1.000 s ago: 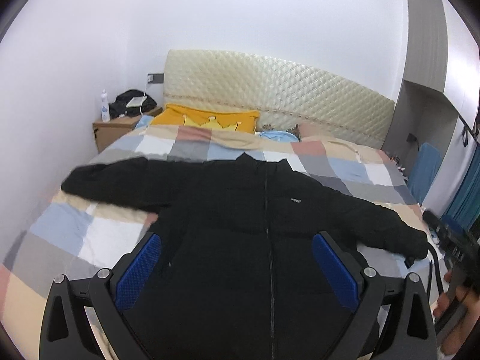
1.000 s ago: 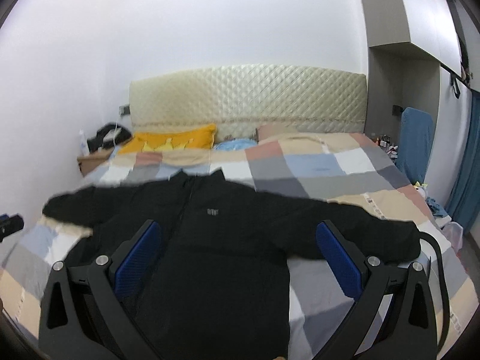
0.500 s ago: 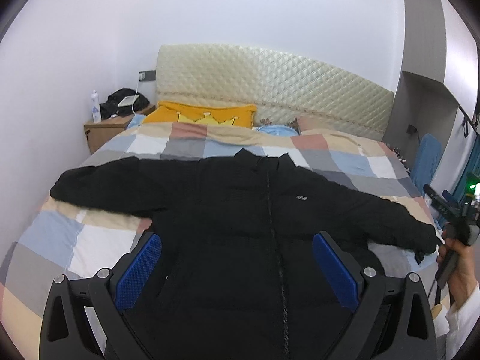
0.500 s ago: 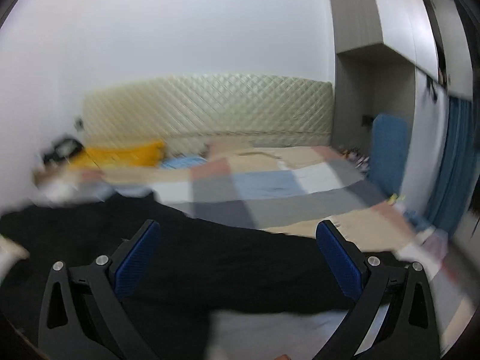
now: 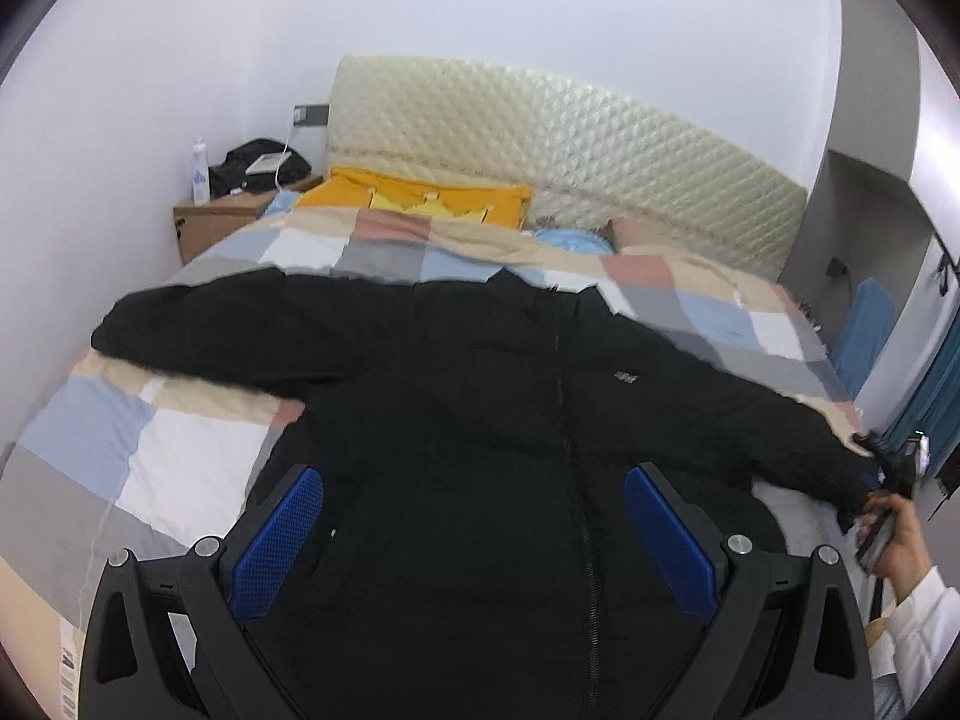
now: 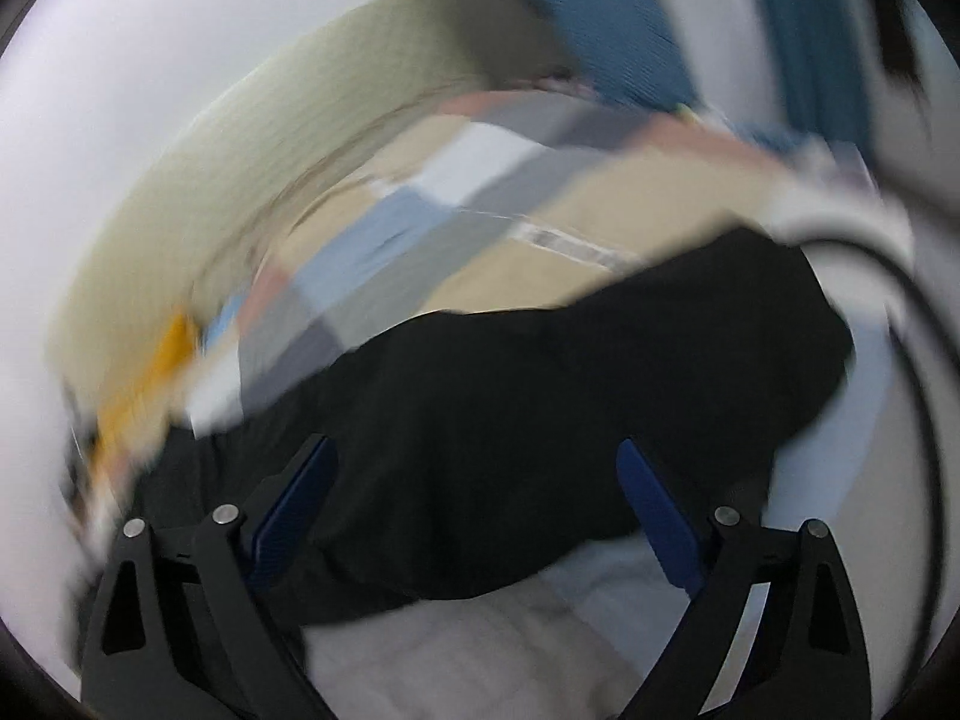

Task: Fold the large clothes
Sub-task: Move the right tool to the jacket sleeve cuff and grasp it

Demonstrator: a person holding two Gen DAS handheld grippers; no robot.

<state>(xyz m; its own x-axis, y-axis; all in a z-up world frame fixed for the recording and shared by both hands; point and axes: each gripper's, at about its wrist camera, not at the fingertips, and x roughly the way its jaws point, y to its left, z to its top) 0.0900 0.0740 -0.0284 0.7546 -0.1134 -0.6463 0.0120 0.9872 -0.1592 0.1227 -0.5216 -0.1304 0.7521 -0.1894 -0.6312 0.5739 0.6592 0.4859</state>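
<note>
A large black zip-up jacket [image 5: 480, 420] lies flat, front up, on the bed with both sleeves spread out. My left gripper [image 5: 474, 531] is open and empty, hovering above the jacket's lower body. My right gripper [image 6: 477, 510] is open and empty, tilted, just above the jacket's right sleeve [image 6: 570, 384] near its cuff. The right wrist view is heavily blurred. In the left wrist view the right gripper [image 5: 894, 468] shows at the sleeve's cuff, held by a hand.
The bed has a checked quilt [image 5: 180, 450] and a cream padded headboard [image 5: 570, 138]. A yellow pillow [image 5: 420, 198] lies at the head. A wooden nightstand [image 5: 222, 222] with a bottle and bag stands at the left. A blue chair [image 5: 864, 330] and teal curtain are at the right.
My right gripper swung right and down to the jacket's right sleeve end and tilted. My left gripper shifted a little, still above the jacket's body. Both stayed open.
</note>
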